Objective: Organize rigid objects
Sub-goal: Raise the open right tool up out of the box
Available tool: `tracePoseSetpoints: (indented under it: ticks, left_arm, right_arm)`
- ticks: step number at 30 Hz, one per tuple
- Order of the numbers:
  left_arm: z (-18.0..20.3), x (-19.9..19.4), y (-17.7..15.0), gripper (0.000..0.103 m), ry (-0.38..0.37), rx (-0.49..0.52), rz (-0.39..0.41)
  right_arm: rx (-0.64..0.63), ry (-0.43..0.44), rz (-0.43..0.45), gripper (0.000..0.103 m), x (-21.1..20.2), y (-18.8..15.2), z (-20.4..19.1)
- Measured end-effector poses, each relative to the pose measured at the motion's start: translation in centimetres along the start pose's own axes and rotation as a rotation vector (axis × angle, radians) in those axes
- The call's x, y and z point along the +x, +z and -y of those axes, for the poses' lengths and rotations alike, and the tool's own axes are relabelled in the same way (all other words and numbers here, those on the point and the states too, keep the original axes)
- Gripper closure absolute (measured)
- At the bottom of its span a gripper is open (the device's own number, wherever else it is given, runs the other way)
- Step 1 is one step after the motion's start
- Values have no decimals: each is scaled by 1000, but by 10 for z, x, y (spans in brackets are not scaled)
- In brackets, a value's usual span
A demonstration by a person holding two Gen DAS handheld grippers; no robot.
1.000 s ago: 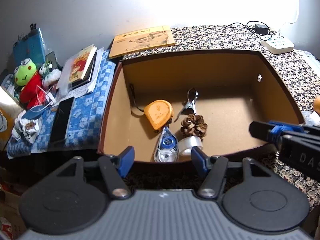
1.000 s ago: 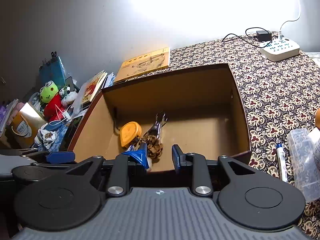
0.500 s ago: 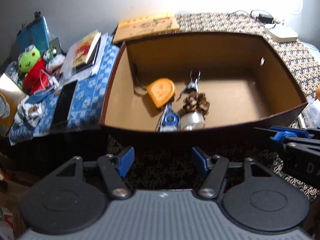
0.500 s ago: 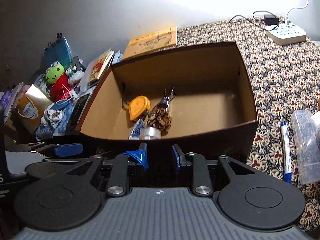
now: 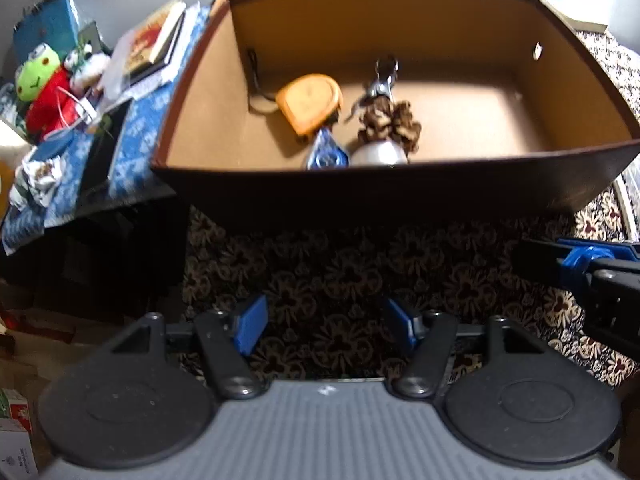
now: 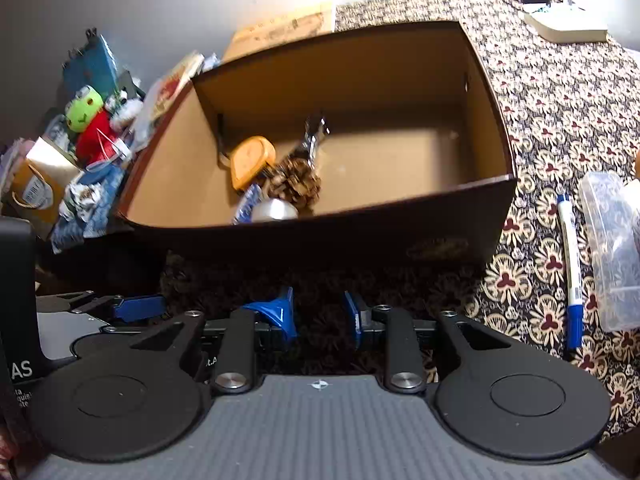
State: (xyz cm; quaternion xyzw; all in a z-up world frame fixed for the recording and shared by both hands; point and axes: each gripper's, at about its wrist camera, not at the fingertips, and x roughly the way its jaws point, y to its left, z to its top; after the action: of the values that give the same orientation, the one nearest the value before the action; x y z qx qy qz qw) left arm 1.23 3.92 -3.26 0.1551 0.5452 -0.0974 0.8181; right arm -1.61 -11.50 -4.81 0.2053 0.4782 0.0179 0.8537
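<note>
- Hovering low over the patterned tablecloth [image 5: 328,280], in front of the box: left gripper [image 5: 325,324], jaws spread wide apart, holding nothing.
- Hanging beside it, also before the near wall of the box: right gripper [image 6: 318,316], blue fingers [image 6: 280,314] parted by a narrower gap, nothing between them.
- Sitting on the tablecloth: brown cardboard box [image 6: 472,92], open at the top.
- Lying together inside the box, toward its left front part: orange tape measure [image 5: 310,102], pine cone [image 5: 386,122], metal clip [image 5: 384,80] behind the cone, blue correction tape [image 5: 326,154] and a white roll [image 5: 378,154], these last two close to the near wall and partly hidden by it.
- Resting on the cloth to the right of the box, apart from it: blue marker [image 6: 571,268], and just beside it a clear plastic case [image 6: 612,248].
- Crowding the blue cloth to the left of the box: green frog plush [image 5: 38,80], books [image 5: 154,46], dark phone [image 5: 106,144].
</note>
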Motion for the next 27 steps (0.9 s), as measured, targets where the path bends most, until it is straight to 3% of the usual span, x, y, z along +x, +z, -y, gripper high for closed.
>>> tracePoseSetpoints:
  ticks: [12,27]
  left_arm:
    - [2,19,-6,37,-10,-14,-84]
    - [-2,-24,8,37,20,16,44]
  right_arm:
    - [25,-14,-89,93,14,-8,4]
    - [-5,30,-18,93,-13,3,-8]
